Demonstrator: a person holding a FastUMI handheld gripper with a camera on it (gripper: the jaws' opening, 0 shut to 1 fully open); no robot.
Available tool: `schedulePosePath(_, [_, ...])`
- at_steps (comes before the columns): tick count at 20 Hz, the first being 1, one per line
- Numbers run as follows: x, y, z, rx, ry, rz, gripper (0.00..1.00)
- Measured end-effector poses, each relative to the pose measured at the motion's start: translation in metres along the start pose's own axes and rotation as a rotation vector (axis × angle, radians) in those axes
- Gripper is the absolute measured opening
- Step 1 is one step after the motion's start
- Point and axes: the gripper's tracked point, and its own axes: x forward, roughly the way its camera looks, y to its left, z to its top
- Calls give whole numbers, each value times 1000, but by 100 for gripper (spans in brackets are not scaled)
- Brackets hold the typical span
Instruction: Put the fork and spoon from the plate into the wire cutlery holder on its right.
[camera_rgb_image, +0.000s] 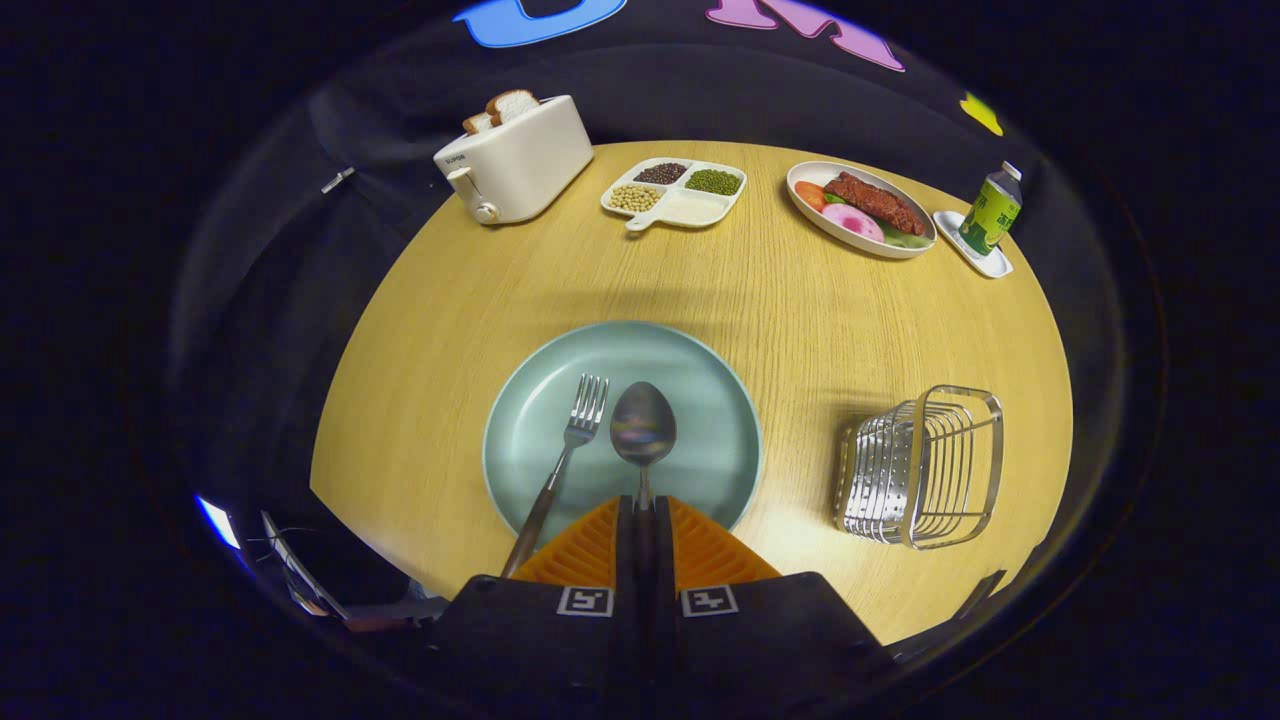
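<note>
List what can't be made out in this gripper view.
- Spoon handle: hidden between the orange fingers of the hand-held gripper, which are closed on it.
- Fork handle end: cut off behind the gripper body.
- Plate near rim: covered by the fingers.
- Wire cutlery holder inside: bars and glare obscure it.
- Bottle label: too small.

The gripper (645, 510) has two orange fingers (585, 550) with ribbed, ridged faces that widen toward a matte black body. The fingers' inner edges are lined in black. On the body, just behind each finger, sits a small square black-and-white marker tag (585, 601), one on each side of the central seam.
</note>
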Motion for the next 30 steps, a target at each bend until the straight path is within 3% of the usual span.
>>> schedulePosePath(7, [-7,3,13,6,-1,33,7])
schedulePosePath(11, [-39,5,33,15,-45,78,7])
schedulePosePath(15, [-99,-31,44,-53,-61,75,7])
schedulePosePath(19, [-139,-100,35,-120,11,-17,7])
schedulePosePath(25, [-112,-156,6,-106,203,-85,7])
schedulePosePath(30, [-72,-168,3,-58,242,-132,9])
